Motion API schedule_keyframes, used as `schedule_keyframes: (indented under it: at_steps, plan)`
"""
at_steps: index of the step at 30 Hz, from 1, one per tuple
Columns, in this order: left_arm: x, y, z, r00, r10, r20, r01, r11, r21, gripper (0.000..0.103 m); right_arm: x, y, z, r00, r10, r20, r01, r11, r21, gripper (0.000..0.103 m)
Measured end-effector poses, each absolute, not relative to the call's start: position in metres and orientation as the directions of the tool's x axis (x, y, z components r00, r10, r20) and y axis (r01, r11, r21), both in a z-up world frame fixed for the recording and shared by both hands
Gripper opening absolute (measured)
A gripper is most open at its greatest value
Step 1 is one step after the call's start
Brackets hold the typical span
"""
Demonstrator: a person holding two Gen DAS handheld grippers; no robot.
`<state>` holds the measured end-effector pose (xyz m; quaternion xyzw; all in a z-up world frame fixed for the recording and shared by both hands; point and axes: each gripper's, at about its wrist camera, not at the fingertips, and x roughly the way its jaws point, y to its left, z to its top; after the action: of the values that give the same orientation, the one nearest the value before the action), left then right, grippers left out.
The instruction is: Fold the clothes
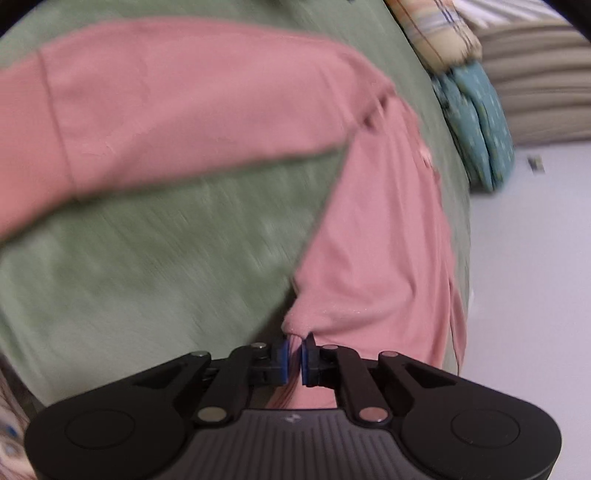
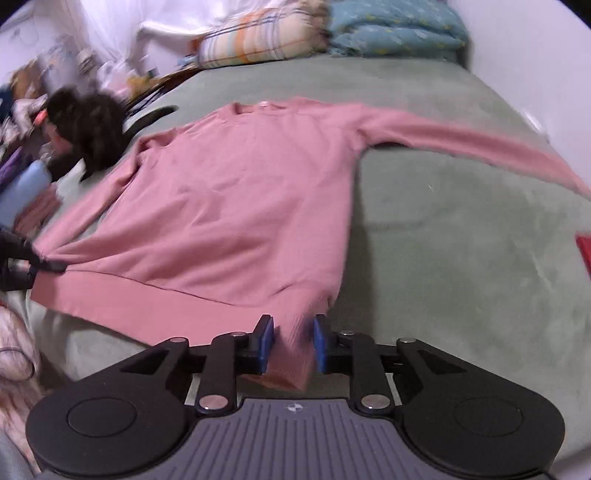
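A pink long-sleeved sweater (image 2: pixel 229 206) lies spread flat on the green bedcover (image 2: pixel 461 240), neckline far, sleeves out to both sides. My left gripper (image 1: pixel 294 360) is shut on one corner of the sweater's (image 1: pixel 369 266) hem, the cloth pinched between the blue pads; in the right wrist view it shows at the left edge (image 2: pixel 48 264). My right gripper (image 2: pixel 293 345) is at the other hem corner. That ribbed corner passes between its blue pads (image 2: pixel 266 343), which stand apart around it.
Striped pillows (image 2: pixel 258 37) and a folded teal quilt (image 2: pixel 395 29) lie at the bed's head. Clutter and a dark furry shape (image 2: pixel 85 125) crowd the bed's left side. A red object (image 2: pixel 583 247) pokes in at the right. The pale floor (image 1: pixel 528 277) runs beside the bed.
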<state>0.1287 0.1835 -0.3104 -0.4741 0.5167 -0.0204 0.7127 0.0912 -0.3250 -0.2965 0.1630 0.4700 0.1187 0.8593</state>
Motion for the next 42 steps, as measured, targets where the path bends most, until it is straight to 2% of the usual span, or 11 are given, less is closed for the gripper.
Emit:
schedule_keyframes:
  at_steps: [4, 7, 10, 11, 12, 13, 14, 22, 27, 35, 42]
  plan:
    - [0.137, 0.175, -0.312, 0.441, -0.488, -0.753, -0.457, 0.6, -0.657, 0.006, 0.091, -0.364, -0.342, 0.493, 0.477, -0.728, 0.215, 0.744, 0.633, 0.032]
    - [0.137, 0.18, -0.316, 0.437, -0.496, -0.75, -0.472, 0.583, -0.661, 0.006, 0.087, -0.37, -0.354, 0.543, 0.472, -0.695, 0.254, 0.696, 0.671, 0.033]
    - [0.136, 0.186, -0.32, 0.428, -0.502, -0.751, -0.478, 0.579, -0.66, 0.006, 0.093, -0.366, -0.361, 0.549, 0.522, -0.652, 0.214, 0.667, 0.714, 0.044]
    - [0.135, 0.187, -0.321, 0.425, -0.503, -0.753, -0.479, 0.581, -0.658, 0.006, 0.099, -0.364, -0.363, 0.54, 0.545, -0.641, 0.201, 0.656, 0.727, 0.043]
    - [0.134, 0.189, -0.322, 0.422, -0.503, -0.754, -0.48, 0.582, -0.656, 0.006, 0.106, -0.36, -0.369, 0.518, 0.59, -0.62, 0.186, 0.629, 0.754, 0.03]
    - [0.134, 0.189, -0.322, 0.418, -0.503, -0.757, -0.482, 0.583, -0.654, 0.006, 0.109, -0.36, -0.371, 0.504, 0.6, -0.621, 0.196, 0.621, 0.759, 0.014]
    - [0.133, 0.188, -0.321, 0.413, -0.504, -0.759, -0.485, 0.584, -0.651, 0.006, 0.111, -0.359, -0.374, 0.49, 0.61, -0.623, 0.206, 0.613, 0.763, 0.011]
    - [0.11, 0.152, -0.29, 0.288, -0.567, -0.772, -0.347, 0.689, -0.636, 0.005, 0.085, -0.389, -0.299, 0.515, 0.512, -0.687, 0.152, 0.734, 0.661, 0.011]
    - [0.107, 0.141, -0.319, 0.191, -0.489, -0.851, -0.374, 0.765, -0.524, 0.006, 0.086, -0.386, -0.345, 0.403, 0.459, -0.791, 0.238, 0.783, 0.575, 0.011]
    - [0.103, 0.163, -0.265, 0.291, -0.362, -0.886, -0.314, 0.839, -0.445, 0.024, 0.081, -0.413, -0.328, 0.471, 0.434, -0.768, 0.263, 0.762, 0.592, 0.022]
    - [0.147, 0.127, -0.216, 0.564, -0.395, -0.725, -0.129, 0.825, -0.55, 0.054, 0.119, -0.518, -0.289, 0.8, 0.162, -0.578, 0.385, 0.601, 0.701, 0.035]
